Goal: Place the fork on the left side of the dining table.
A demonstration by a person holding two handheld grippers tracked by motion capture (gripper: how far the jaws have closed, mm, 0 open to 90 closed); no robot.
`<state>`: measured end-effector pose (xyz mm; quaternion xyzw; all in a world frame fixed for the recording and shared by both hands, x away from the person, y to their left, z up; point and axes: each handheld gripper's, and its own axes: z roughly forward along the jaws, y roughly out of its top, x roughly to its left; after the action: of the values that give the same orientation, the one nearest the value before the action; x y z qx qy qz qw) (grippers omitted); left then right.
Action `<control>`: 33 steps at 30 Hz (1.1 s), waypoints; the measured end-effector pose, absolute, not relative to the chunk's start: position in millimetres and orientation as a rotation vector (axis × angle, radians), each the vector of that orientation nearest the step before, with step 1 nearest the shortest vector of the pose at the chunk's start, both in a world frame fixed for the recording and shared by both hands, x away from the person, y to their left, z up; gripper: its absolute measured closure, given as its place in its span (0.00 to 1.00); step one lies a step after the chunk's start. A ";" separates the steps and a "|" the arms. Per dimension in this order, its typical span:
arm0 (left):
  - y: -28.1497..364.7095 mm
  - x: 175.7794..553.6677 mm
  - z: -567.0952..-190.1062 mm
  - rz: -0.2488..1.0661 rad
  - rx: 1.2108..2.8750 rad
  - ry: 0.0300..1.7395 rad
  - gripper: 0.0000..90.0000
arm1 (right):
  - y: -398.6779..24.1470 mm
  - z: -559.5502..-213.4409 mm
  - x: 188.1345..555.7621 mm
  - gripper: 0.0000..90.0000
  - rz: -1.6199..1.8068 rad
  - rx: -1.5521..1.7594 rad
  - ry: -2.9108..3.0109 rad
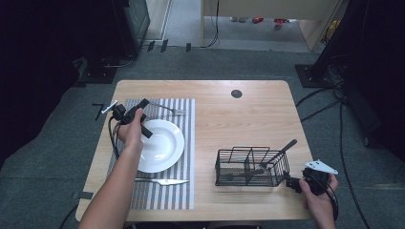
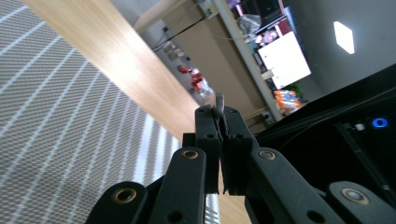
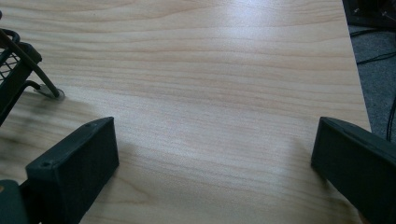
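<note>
My left gripper (image 1: pixel 144 103) hovers over the far left of the striped placemat (image 1: pixel 186 124), just beyond the white plate (image 1: pixel 167 148). Its jaws are pressed together on the handle end of a metal fork (image 1: pixel 168 109), whose tines lie on the mat to the right. In the left gripper view a sliver of that fork (image 2: pixel 219 100) pokes out between the closed jaws of the left gripper (image 2: pixel 219 116). My right gripper (image 1: pixel 290 182) rests low at the table's near right, beside the black wire basket (image 1: pixel 229 167). Its jaws in the right gripper view (image 3: pixel 215 154) stand wide open over bare wood.
A knife (image 1: pixel 162 181) lies on the placemat in front of the plate. The basket holds a dark-handled utensil (image 1: pixel 279 151) that leans out to the right. A corner of the basket (image 3: pixel 16 65) is close to my right gripper. A round black grommet (image 1: pixel 236 93) sits at the table's back.
</note>
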<state>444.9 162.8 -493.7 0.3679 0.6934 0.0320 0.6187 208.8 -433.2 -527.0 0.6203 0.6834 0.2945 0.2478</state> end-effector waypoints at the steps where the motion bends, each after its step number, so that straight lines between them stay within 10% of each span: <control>1: 163.5 445.1 -494.3 0.078 0.849 1.601 0.99 | -433.2 -527.0 208.8 0.00 0.803 1.691 1.863; 33: 181.5 465.0 -496.7 0.063 1.181 1.787 0.67 | -433.2 -527.0 208.8 0.00 0.803 1.691 1.863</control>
<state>465.0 181.5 -496.7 0.4837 0.7320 0.0259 0.4790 208.8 -433.2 -527.0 0.6203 0.6834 0.2946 0.2477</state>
